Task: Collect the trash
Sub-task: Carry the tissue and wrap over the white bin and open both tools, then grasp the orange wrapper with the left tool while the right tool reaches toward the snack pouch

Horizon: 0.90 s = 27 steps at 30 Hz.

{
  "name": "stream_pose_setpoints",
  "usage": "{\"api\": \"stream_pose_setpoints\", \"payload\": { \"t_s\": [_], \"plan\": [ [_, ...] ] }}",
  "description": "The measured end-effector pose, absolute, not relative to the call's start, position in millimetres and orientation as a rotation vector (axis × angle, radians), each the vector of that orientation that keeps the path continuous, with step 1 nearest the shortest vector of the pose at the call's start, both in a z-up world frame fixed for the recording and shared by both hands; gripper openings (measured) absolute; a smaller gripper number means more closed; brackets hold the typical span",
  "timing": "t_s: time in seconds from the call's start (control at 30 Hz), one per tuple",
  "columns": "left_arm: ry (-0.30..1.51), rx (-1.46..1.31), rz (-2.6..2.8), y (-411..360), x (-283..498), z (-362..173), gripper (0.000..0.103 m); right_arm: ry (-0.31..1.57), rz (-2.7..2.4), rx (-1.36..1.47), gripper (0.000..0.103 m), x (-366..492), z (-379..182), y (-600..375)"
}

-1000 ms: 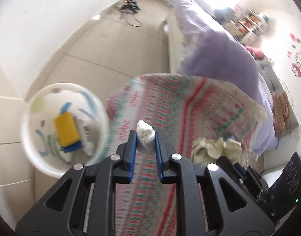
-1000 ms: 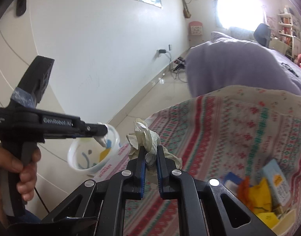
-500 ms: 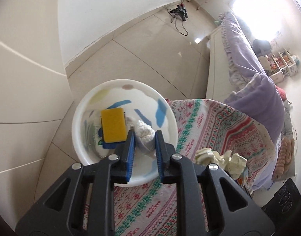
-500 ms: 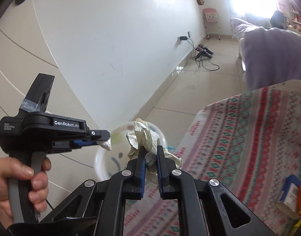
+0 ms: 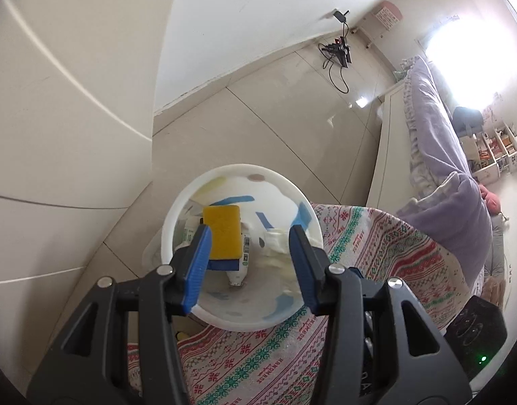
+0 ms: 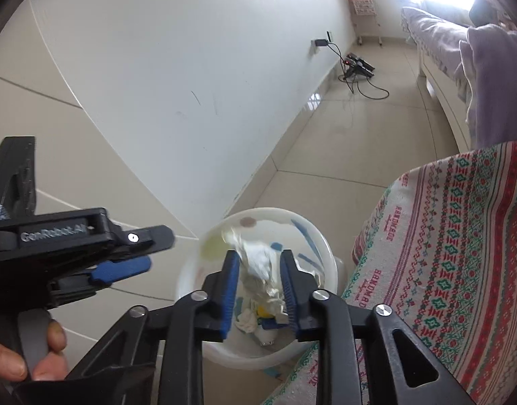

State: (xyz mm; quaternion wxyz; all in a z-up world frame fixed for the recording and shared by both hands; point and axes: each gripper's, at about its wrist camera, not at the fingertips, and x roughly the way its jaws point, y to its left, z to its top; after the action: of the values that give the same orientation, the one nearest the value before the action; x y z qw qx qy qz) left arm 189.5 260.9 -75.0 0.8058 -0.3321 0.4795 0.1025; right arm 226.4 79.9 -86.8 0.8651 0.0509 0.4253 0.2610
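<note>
A white bin (image 5: 238, 168) with blue and yellow marks stands on the floor beside the patterned cloth. It holds a yellow sponge (image 5: 223, 233), a bottle and a small white tissue wad (image 5: 273, 238). My left gripper (image 5: 251, 236) hangs over the bin, its jaws opening wide with nothing between them. In the right wrist view the bin (image 6: 320, 239) lies below my right gripper (image 6: 260, 258). Its jaws are opening, and a crumpled tissue (image 6: 258, 265) sits loose and blurred between the pads. The left gripper (image 6: 153, 249) shows at the left of that view.
A red and green patterned cloth (image 5: 376, 253) covers the surface right of the bin (image 6: 461, 236). A white wall and tiled floor lie beyond. A power strip with cables (image 5: 336, 50) sits by the wall. A purple bed cover (image 5: 444, 195) is at far right. A person's hand (image 6: 8, 361) holds the left gripper.
Both grippers swung left from over the patterned cloth to above the bin. The left one let go of its tissue wad, which lies in the bin. The right jaws spread off their tissue.
</note>
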Motion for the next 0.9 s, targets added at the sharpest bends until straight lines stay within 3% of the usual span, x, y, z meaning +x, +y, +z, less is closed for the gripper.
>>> {"api": "stream_pose_setpoints", "payload": {
  "t_s": [0.07,0.23,0.37,0.47,0.6,0.7,0.9],
  "plan": [
    [1.016,-0.696,0.214,257.7,189.7,-71.7,0.049,0.883,0.536,0.095,0.048,224.6,-89.9,77.0],
    [1.033,-0.658,0.181,240.5,195.4,-70.9,0.049,0.883,0.533,0.088,0.049,214.0,-89.7,59.0],
    [1.056,-0.592,0.133,214.7,201.5,-68.2,0.050,0.859,0.540,0.082,0.062,197.7,-78.9,33.5],
    [1.069,-0.541,0.104,195.4,205.1,-66.2,0.050,0.841,0.511,0.067,0.064,184.5,-66.5,6.3],
    [1.084,-0.499,0.047,165.5,209.5,-65.0,0.059,0.822,0.460,0.037,0.066,167.8,-43.9,-24.8],
    [1.090,-0.427,-0.004,135.8,212.2,-61.8,0.064,0.772,0.422,0.034,0.081,152.2,-19.0,-57.0],
    [1.110,-0.370,-0.111,77.1,211.0,-60.9,0.065,0.685,0.312,0.078,0.092,119.1,20.8,-136.3]
  ]
}}
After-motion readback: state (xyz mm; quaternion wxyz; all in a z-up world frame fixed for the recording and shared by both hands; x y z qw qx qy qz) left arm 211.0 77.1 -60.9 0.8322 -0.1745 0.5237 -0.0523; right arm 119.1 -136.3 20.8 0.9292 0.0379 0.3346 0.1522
